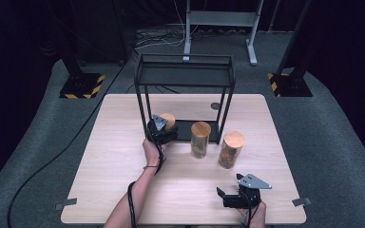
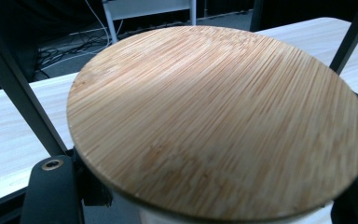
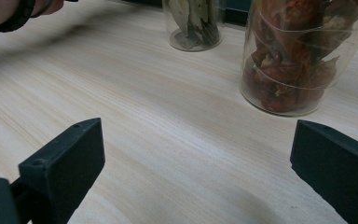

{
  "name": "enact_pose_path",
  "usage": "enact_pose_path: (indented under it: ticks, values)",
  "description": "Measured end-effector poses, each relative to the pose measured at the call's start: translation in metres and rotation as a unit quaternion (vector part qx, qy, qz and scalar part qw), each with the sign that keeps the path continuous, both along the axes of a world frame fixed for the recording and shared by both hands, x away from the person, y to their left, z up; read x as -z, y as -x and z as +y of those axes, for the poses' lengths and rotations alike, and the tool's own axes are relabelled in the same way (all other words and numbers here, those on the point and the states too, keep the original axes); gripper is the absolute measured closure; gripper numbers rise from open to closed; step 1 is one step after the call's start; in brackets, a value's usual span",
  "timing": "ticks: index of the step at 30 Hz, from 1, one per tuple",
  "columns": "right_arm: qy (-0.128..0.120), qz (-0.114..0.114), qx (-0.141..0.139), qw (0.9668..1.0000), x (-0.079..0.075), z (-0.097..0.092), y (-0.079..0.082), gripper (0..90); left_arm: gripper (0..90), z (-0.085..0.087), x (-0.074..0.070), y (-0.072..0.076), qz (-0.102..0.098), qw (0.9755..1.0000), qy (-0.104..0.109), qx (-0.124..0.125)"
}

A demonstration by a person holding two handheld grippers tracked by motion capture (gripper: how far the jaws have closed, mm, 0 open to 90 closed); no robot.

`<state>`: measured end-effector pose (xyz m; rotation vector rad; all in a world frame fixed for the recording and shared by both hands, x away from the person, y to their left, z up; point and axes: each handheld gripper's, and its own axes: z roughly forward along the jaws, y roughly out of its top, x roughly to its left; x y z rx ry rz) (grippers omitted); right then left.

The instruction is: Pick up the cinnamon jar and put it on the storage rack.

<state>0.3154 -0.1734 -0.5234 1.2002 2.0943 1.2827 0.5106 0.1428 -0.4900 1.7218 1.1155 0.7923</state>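
While the left gripper (image 1: 163,129) clamps a bamboo-lidded jar (image 2: 214,116), the right gripper (image 3: 196,172) shows wide, empty jaws.

The bamboo lid (image 2: 216,121) hides its jar's body below; the contents perhaps sit there, unseen.

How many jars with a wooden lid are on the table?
3: one jar held by the left gripper at the black rack, one jar of leaves in front of the rack, and one jar of red pieces right of it.
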Motion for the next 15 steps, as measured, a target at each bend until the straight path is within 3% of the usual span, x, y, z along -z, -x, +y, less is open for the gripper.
enact_pose_path:
  ticks: [15]
  values:
    - [0.003, -0.004, 0.000, 1.0000, 0.0000, 0.0004, 0.0006, 2.2, 25.2, -0.0044, 0.0062, -0.0087, -0.004, 0.9999, -0.009, -0.005]
